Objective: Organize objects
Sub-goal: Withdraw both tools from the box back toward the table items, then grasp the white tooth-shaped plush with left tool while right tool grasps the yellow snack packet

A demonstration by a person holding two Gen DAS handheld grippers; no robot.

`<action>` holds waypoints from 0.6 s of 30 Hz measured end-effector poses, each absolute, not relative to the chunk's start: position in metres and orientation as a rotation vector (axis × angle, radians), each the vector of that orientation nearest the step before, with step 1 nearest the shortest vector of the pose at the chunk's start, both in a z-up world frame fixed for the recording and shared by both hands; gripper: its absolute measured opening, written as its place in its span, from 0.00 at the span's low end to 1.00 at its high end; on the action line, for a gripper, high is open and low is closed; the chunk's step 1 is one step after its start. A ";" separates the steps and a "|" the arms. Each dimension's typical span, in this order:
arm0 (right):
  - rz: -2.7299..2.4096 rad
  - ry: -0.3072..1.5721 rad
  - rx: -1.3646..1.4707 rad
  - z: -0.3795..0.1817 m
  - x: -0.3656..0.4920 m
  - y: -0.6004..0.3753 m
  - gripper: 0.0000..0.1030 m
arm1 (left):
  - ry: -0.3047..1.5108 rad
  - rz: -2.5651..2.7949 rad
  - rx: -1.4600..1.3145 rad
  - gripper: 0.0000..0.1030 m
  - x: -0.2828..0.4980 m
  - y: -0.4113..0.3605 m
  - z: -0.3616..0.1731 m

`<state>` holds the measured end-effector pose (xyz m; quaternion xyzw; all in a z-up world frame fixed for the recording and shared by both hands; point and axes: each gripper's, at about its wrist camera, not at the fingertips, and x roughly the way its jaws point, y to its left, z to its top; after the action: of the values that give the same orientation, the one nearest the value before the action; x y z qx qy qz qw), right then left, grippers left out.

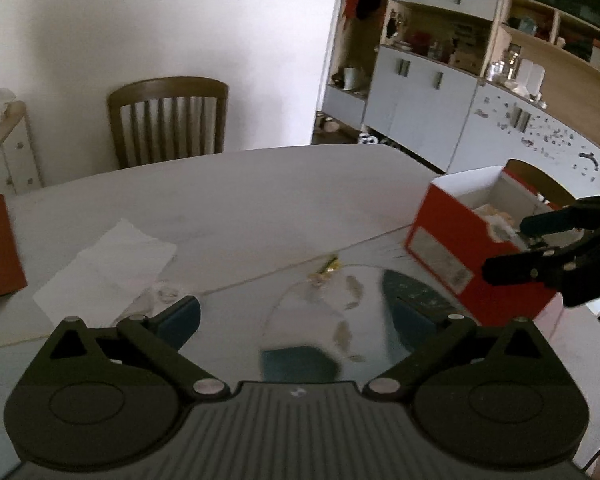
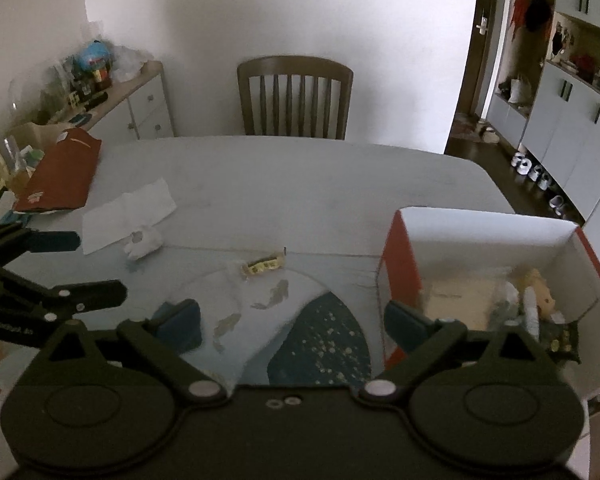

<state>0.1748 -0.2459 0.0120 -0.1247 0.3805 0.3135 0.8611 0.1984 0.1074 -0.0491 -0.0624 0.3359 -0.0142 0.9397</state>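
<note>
Both grippers – left (image 1: pixel 292 312), right (image 2: pixel 292 320) – wide open, empty; between picks. Box (image 2: pixel 488 236) at your right, partly filled; wrapper (image 2: pixel 262 266) loose on table (image 2: pixel 300 184) – next: reach, pinch, drop in box.

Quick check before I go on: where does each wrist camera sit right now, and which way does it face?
Left wrist: on the left gripper, low over the table, facing the chair; its own open fingers show, and the right gripper at the right edge by the red box.
Right wrist: on the right gripper, higher, same heading; own open fingers show, left gripper at left.
Shared: table, chair, paper, yellow wrapper, red box.
</note>
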 end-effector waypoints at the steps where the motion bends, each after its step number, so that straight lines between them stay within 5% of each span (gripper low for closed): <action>1: 0.657 0.809 -0.260 0.010 0.178 -0.242 0.96 | 0.692 -0.027 -0.131 1.00 0.199 0.113 -0.052; 18: 0.660 0.891 -0.305 -0.047 0.226 -0.175 0.95 | 0.748 0.044 -0.072 1.00 0.242 0.159 -0.106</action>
<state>0.2262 -0.1747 -0.0469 -0.1442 0.4215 0.3120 0.8392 0.2421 0.1593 -0.1056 -0.0353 0.3654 0.0215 0.9299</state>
